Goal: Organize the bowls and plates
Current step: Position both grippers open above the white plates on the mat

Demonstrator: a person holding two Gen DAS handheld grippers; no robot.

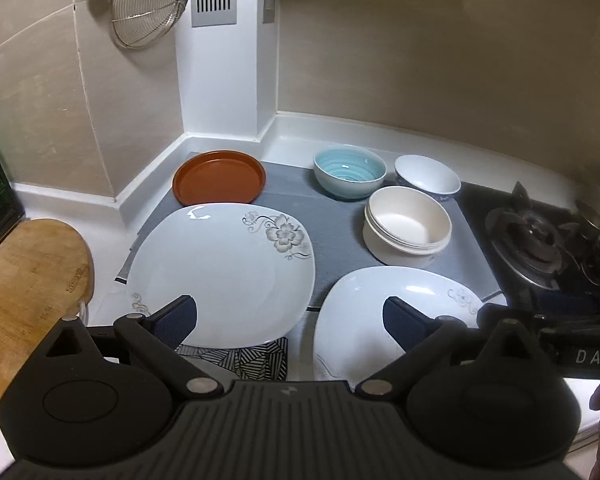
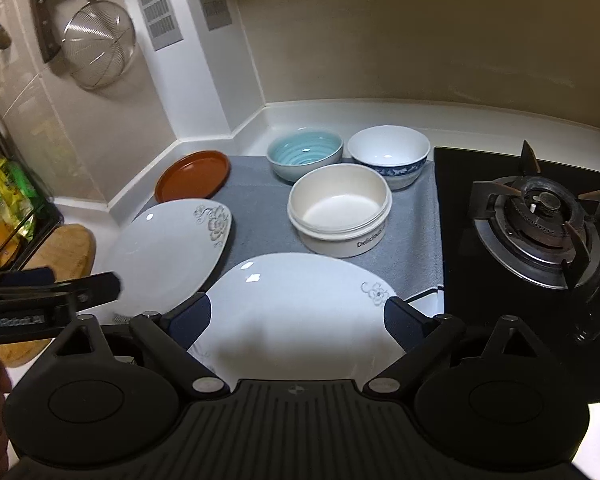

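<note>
Glazed ceramic throughout: stiff, slippery, breakable, best pinched at a rim. Left of the cream bowl (image 2: 339, 216) on the grey mat (image 2: 256, 192) lie the brown plate (image 1: 219, 177) and a floral square plate (image 1: 224, 272), its flowered corner toward that bowl. Nearer, another floral plate (image 2: 296, 312) lies flat. Left hand-held gripper (image 1: 290, 322) and right hand-held gripper (image 2: 296, 320) both hover agape, empty.

Two wrist fisheyes, side by side, angled down and forward, close over the same grey mat (image 1: 332, 216) of dishes.
</note>
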